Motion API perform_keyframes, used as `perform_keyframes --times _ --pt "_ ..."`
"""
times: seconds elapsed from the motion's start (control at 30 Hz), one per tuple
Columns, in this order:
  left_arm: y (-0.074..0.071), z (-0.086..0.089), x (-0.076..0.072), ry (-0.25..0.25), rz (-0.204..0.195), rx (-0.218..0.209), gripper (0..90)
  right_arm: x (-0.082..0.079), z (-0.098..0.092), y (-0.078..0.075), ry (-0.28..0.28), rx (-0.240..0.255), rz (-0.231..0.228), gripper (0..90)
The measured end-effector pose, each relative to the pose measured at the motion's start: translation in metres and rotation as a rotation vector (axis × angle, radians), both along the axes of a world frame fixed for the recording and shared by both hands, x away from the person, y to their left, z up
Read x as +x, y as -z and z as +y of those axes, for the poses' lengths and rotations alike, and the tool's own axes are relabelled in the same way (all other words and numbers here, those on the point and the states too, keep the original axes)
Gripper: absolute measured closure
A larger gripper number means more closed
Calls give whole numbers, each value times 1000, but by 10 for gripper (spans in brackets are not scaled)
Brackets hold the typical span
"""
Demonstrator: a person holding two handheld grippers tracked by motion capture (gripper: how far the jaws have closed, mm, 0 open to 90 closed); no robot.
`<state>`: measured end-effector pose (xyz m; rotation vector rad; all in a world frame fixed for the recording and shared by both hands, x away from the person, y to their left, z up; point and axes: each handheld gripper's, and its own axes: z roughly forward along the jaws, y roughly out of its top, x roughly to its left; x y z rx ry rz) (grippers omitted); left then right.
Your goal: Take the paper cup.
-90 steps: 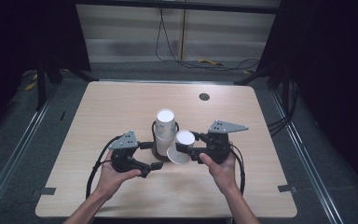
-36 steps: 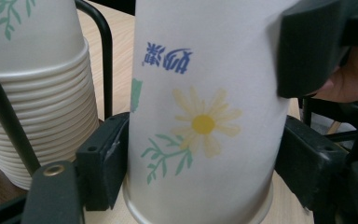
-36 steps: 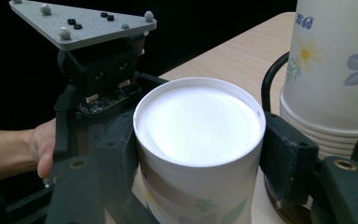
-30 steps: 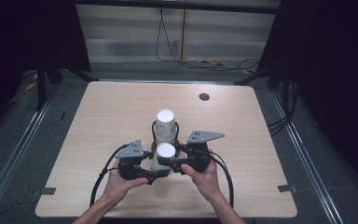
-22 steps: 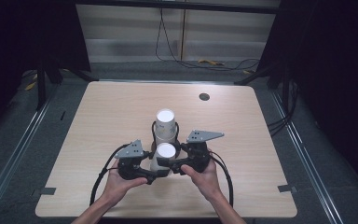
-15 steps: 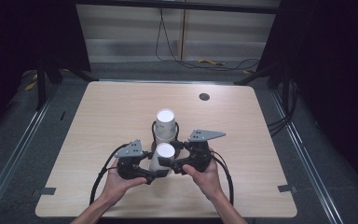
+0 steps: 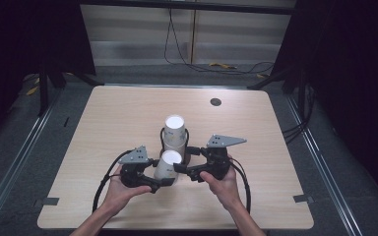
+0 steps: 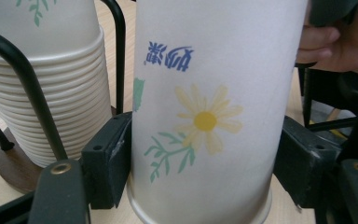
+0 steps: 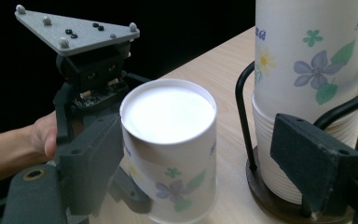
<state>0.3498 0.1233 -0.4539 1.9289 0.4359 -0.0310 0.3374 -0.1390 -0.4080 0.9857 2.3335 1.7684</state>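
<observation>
Now, nearest the person, the two hands are coming in from the six o'clock edge of the counter, each one carrying a claw. The left claw is sitting at about seven o'clock from the counter's middle, and its jaws are pressing in on both sides of a single paper cup. That cup is standing upside down on the counter, white base up; in the left gripper view the cup is showing its yellow flower and blue lettering, with a black jaw pad touching each flank low on the wall. So the left claw is holding the cup, jaws drawn in narrow around it.

Across from it, at about five o'clock from the middle, the right claw is reaching toward the same cup. Its jaws have just been opening, and they are standing wide now: in the right gripper view the cup is sitting between them, but the far pad is well clear of its wall, so nothing is gripped there. The left claw is showing behind the cup in that view, grey plate on top.

Just beyond the cup, toward twelve o'clock, a stack of cups is standing inverted in a black wire holder on a round base. Farther still, near one o'clock, a small dark disc is lying on the counter.
</observation>
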Motion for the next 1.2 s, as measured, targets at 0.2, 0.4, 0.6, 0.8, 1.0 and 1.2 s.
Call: perform_keyframes --times 0.2,0.4,0.6,0.8,1.0,1.2 --pt "-1 4 3 -3 10 34 281 0 -3 0 -1 -19 4 157" --pt "2 4 2 12 30 62 281 -1 -6 0 -8 -42 17 170" --pt "-1 5 2 17 40 86 287 -2 -9 0 -18 -92 19 180" --pt "-4 9 4 21 40 122 287 0 -13 0 -39 -119 20 211" --pt "-10 10 5 63 30 132 286 1 -14 2 -61 -147 31 273" --pt "-17 12 9 62 12 183 286 0 -13 3 -103 -189 43 272"
